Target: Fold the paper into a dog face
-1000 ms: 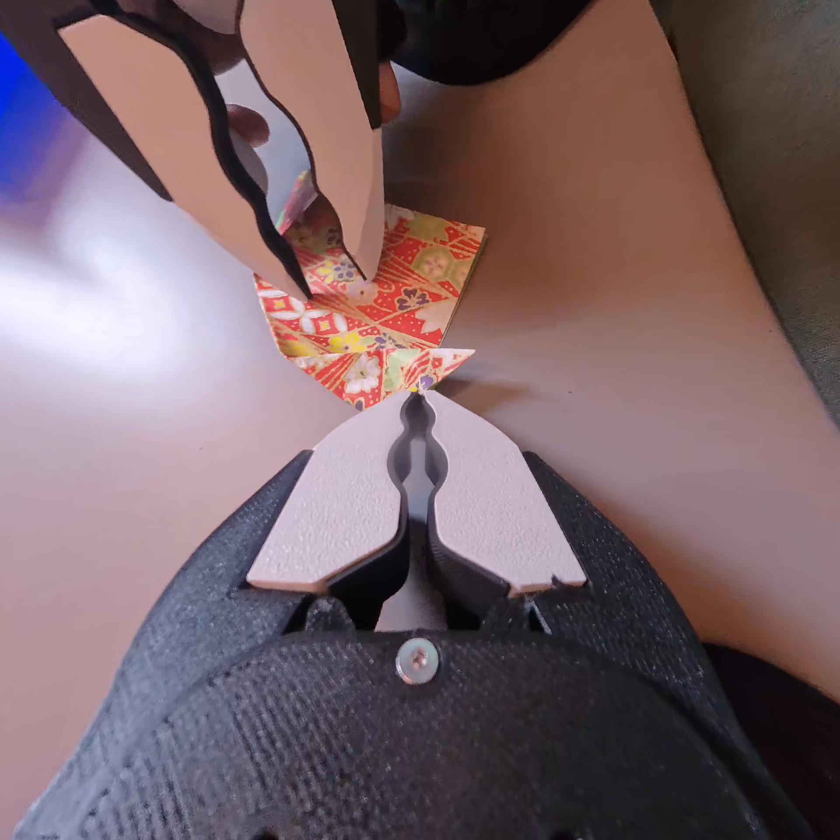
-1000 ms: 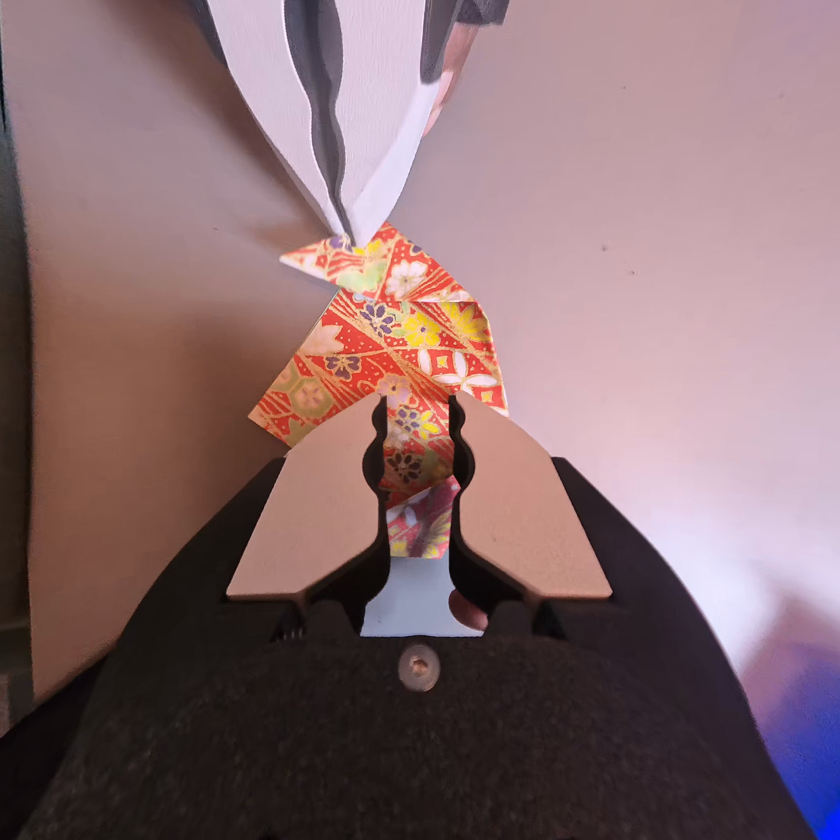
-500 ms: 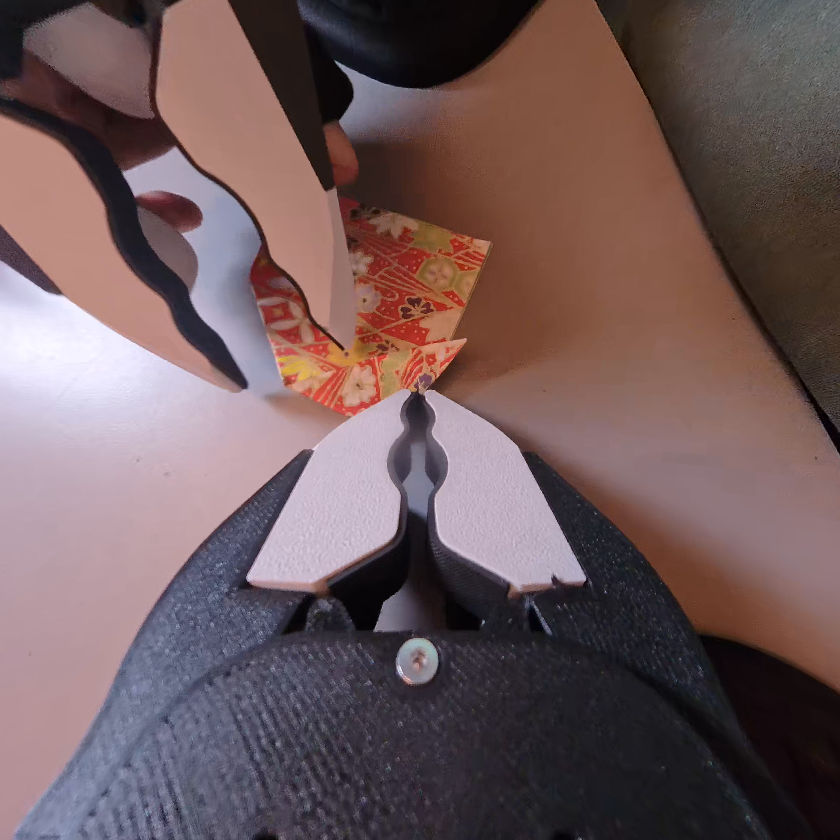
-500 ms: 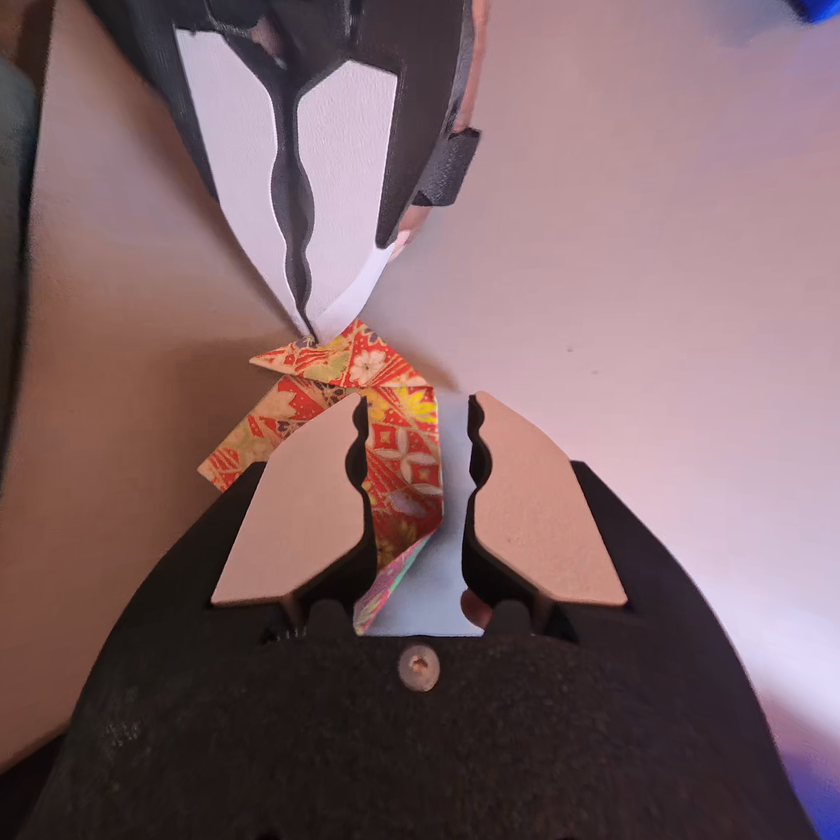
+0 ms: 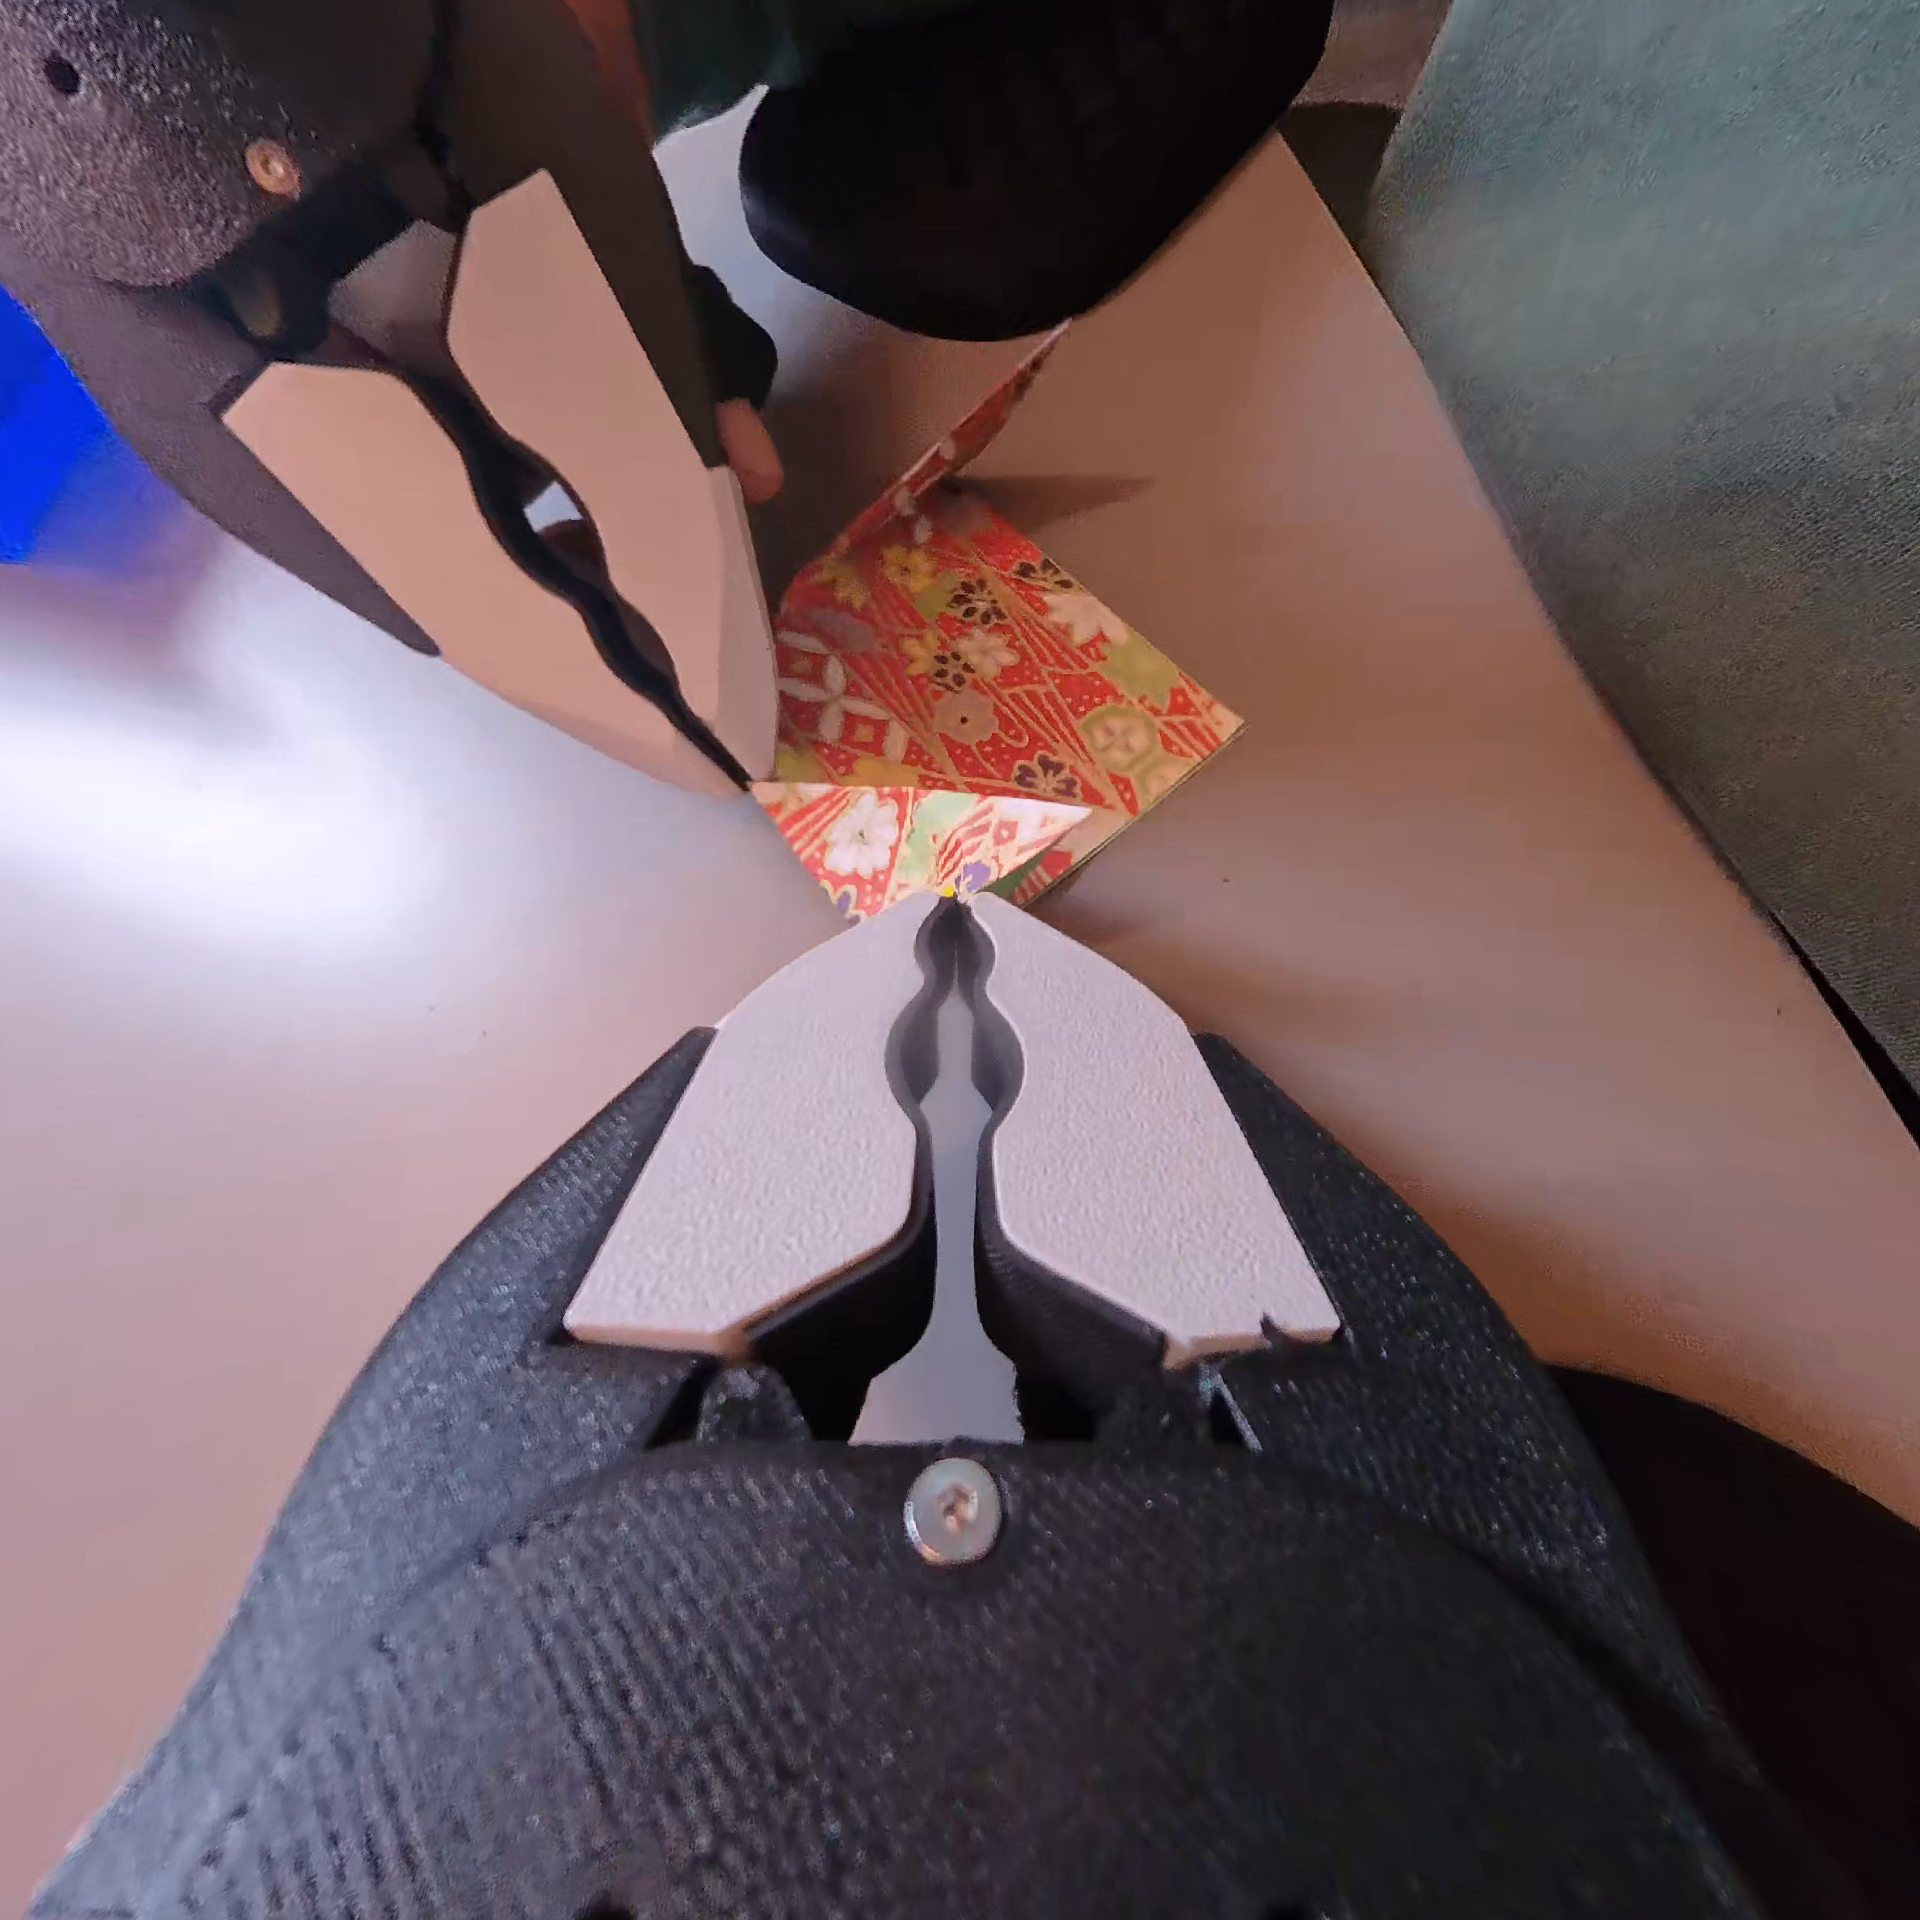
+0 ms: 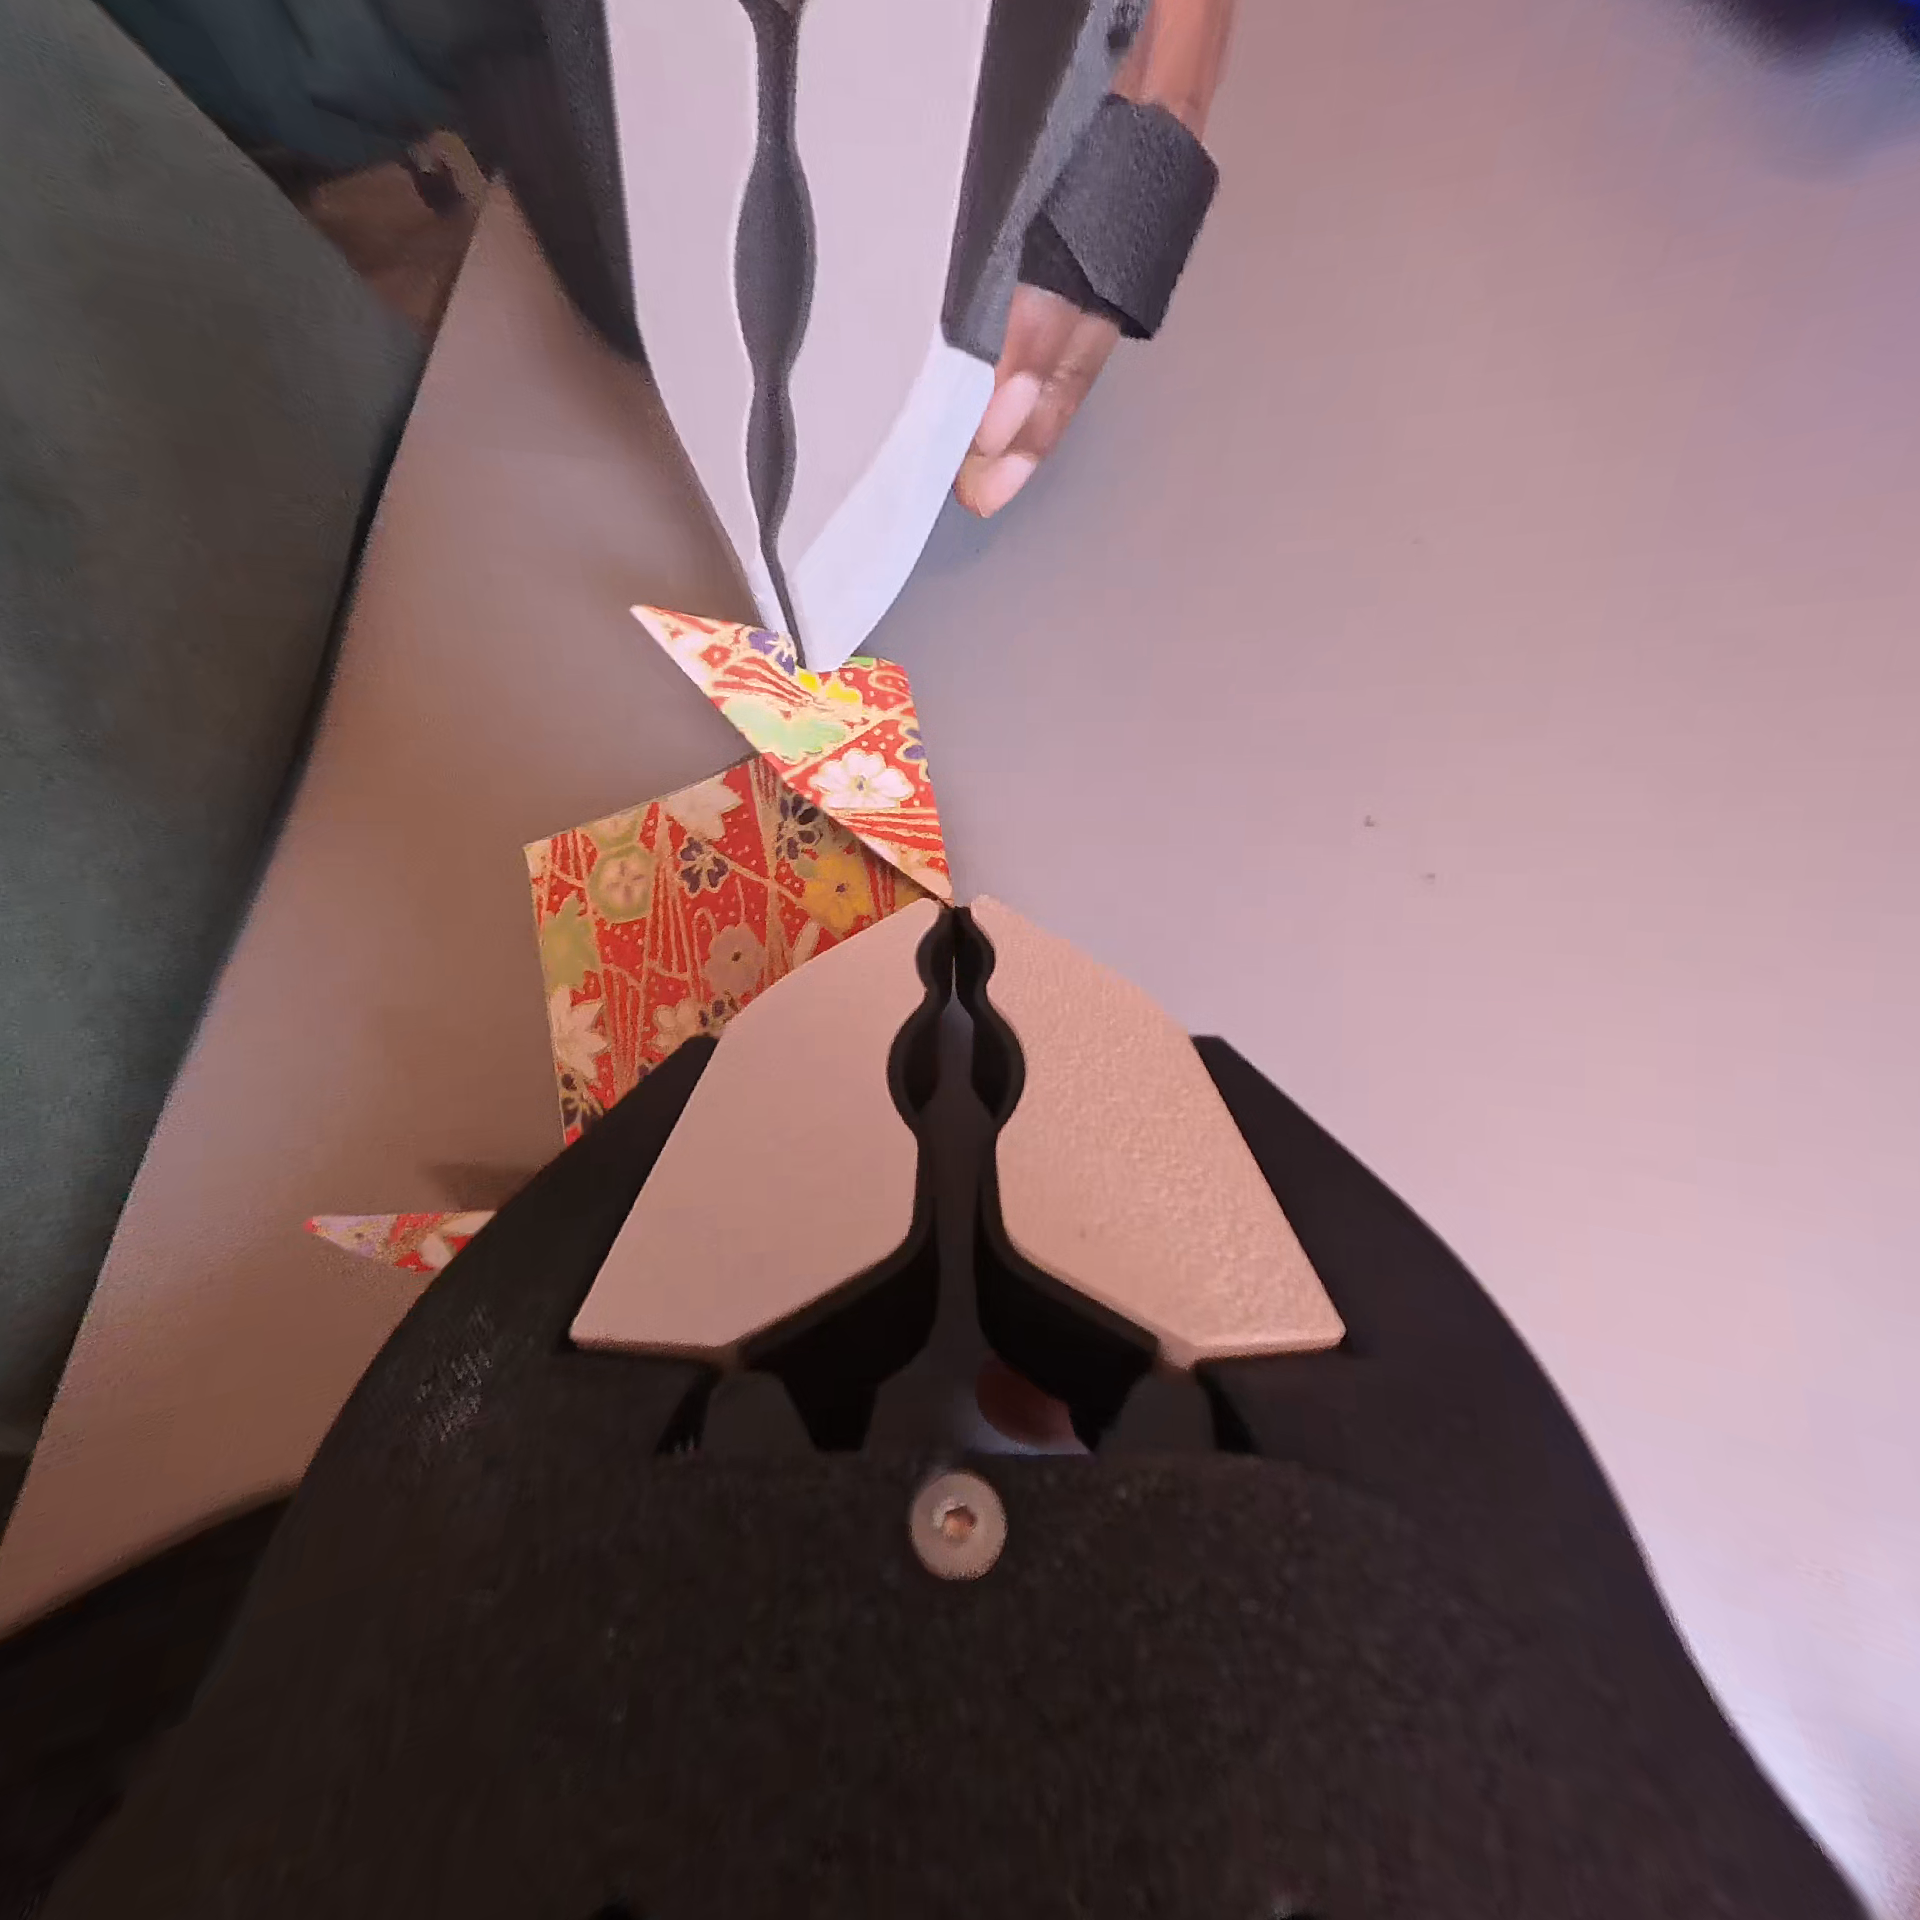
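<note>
Right gripper off the paper, fold step closing out near table's edge.

Right gripper [image 6: 954,909] now clamped shut on nothing, tips just beside the small folded flap's corner; half a second ago spread wide over the paper [image 5: 987,675]. Left gripper [image 5: 951,904] closed, pinching the flap's point, same as before. Patterned paper flat on the table [image 5: 312,1039] near the edge by the green seat [image 5: 1714,364], one far corner sticking up. Probably pressing or creasing the flap next.
</note>
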`<state>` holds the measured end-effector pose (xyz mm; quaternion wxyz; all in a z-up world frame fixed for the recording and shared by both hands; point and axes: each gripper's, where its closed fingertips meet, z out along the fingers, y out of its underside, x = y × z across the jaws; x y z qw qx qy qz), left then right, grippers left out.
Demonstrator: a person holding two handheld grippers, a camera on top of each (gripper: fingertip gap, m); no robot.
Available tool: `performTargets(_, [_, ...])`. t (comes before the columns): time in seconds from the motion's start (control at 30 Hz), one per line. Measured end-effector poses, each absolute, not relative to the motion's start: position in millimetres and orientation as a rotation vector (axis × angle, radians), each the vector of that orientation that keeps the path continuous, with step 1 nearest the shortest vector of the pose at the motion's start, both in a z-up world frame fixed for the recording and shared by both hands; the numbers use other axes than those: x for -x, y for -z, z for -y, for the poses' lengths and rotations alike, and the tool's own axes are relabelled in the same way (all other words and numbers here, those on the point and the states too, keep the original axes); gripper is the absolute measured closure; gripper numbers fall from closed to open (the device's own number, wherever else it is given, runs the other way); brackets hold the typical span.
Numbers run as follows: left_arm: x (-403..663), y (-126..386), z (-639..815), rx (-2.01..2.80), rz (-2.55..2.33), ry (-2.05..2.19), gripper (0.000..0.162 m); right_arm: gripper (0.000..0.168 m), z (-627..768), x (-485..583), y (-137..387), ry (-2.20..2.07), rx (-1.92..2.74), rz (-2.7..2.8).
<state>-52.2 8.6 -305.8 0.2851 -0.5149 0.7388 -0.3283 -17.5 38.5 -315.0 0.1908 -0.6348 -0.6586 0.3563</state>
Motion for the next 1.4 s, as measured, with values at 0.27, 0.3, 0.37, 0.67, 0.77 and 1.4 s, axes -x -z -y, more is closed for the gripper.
performTargets(0.27, [56, 317, -15, 1.461, -1.996, 0.818, 0.162, 0.168, -37, 18, 307, -0.962, 1.626, 1.881])
performTargets(0.3, [57, 314, -14, 1.479, -1.976, 0.864, 0.16, 0.168, -37, 18, 307, -0.939, 1.616, 1.884])
performTargets(0.37, [58, 303, -14, 1.525, -1.9, 1.004, 0.138, 0.168, -39, 17, 305, -0.903, 1.596, 1.881])
performTargets(0.67, [37, 279, -36, 1.831, -1.394, 1.553, 0.136, 0.168, -37, 23, 287, -0.7, 1.38, 1.931])
performTargets(0.77, [31, 287, -25, 1.877, -1.435, 1.597, 0.151, 0.168, -35, 23, 279, -0.68, 1.326, 1.936])
performTargets(1.4, [28, 270, -26, 1.734, -1.383, 1.628, 0.162, 0.168, -30, 1, 274, -1.388, 1.631, 1.758])
